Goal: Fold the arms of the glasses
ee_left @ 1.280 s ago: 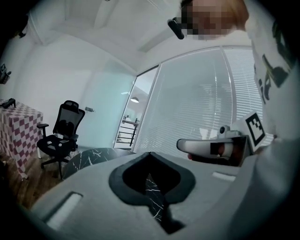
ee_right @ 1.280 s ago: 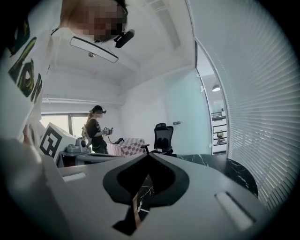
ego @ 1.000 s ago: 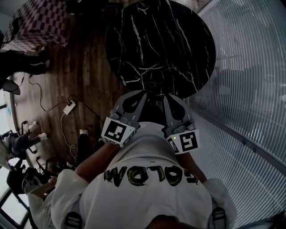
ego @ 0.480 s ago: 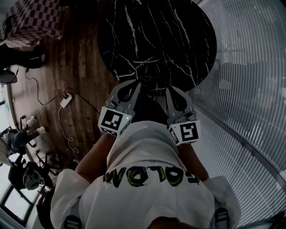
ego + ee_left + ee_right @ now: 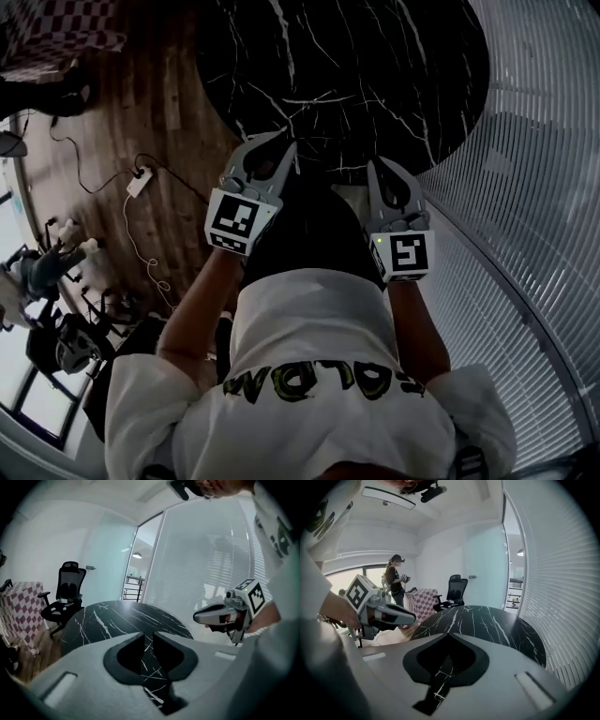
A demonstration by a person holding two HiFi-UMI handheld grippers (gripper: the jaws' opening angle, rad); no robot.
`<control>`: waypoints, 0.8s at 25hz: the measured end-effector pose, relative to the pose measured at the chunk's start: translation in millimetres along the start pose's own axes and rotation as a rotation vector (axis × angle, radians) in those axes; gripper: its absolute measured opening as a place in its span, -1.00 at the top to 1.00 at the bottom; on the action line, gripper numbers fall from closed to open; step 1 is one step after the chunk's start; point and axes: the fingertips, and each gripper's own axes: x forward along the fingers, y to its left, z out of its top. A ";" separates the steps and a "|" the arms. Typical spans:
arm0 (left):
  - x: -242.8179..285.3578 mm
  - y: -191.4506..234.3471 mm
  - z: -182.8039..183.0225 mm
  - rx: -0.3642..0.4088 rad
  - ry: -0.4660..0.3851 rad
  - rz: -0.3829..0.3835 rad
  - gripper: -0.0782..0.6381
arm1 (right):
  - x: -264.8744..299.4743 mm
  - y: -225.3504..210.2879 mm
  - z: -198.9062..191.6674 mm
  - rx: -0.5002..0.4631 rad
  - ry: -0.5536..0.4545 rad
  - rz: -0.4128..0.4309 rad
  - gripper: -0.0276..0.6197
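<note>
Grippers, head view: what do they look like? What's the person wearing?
Both left gripper and right gripper: grey moulded shells, dark-lined jaw cutouts, each with a black-and-white marker cube. A green light on the right one. White short-sleeved T-shirt with yellow-green lettering.

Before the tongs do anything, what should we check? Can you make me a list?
1. Glasses in sight: not ok. None shows on the black table in any view.
2. Left tongs ready to grab: ok. The jaws have just been opening and stand a little apart, with nothing between them.
3. Right tongs ready to grab: not ok. The tips are together and hold nothing.
4. Tongs not bumping each other: ok. They are apart in the head view.
5. Other person out of the way: ok. They stand well back from the table.
</note>
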 end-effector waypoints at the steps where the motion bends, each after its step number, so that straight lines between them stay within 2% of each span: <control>1: 5.3 1.9 -6.6 0.005 0.012 0.000 0.62 | 4.1 -3.2 -8.4 0.004 0.015 0.000 0.91; 8: 42.5 11.0 -56.0 0.030 0.088 -0.013 0.59 | 33.4 -18.2 -65.7 0.013 0.092 0.001 0.91; 17: 67.6 38.6 -103.9 -0.008 0.147 0.032 0.43 | 78.9 -33.6 -112.3 -0.028 0.149 0.005 0.91; 20: 76.0 44.0 -120.1 -0.021 0.178 0.024 0.40 | 97.9 -35.2 -133.4 -0.041 0.195 0.009 0.91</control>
